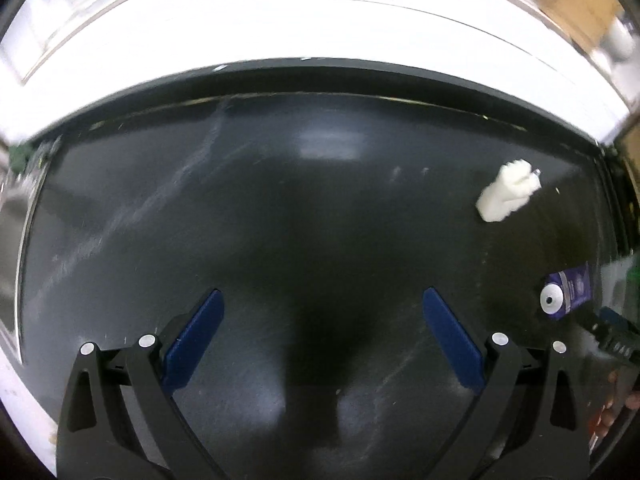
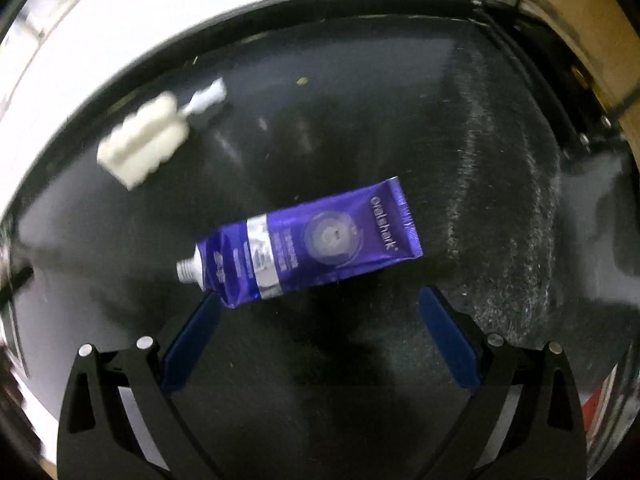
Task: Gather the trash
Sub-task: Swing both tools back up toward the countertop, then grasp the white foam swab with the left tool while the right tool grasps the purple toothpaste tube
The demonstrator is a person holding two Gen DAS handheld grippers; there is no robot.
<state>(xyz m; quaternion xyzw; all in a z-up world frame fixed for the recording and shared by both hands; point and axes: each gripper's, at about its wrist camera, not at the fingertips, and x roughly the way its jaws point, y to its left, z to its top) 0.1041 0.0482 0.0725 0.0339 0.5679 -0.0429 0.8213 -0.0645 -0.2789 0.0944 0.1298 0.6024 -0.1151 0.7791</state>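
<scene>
Here, two hand-held grippers hang over a dark, scuffed tabletop (image 1: 280, 208) scattered with trash. In the right wrist view, the right gripper (image 2: 319, 300) has its blue-padded fingers (image 2: 192, 344) spread wide, holding nothing. A purple toothpaste tube (image 2: 304, 244), capless and printed with the word "oralshark", lies flat on the table just ahead of those fingers; its threaded white nozzle points left and its crimped end points up and to the right. The tube's lower left corner sits right at the tip of the finger on the picture's left, though whether the two touch cannot be told. Beyond the tube, toward the table's far left edge, lies a crumpled white wad (image 2: 144, 144), blurred, with a small whitish scrap (image 2: 208, 98) just beside its upper right end.

In the left wrist view, the left gripper (image 1: 322, 300) is likewise spread open and empty above a bare stretch of the table. The same white wad (image 1: 508, 196) lies well off to its right, and the toothpaste tube (image 1: 570, 292) shows nozzle-first near the right rim, next to the tip of the other gripper (image 1: 616, 334). A bright white surface (image 1: 280, 28) borders the table's far edge.
</scene>
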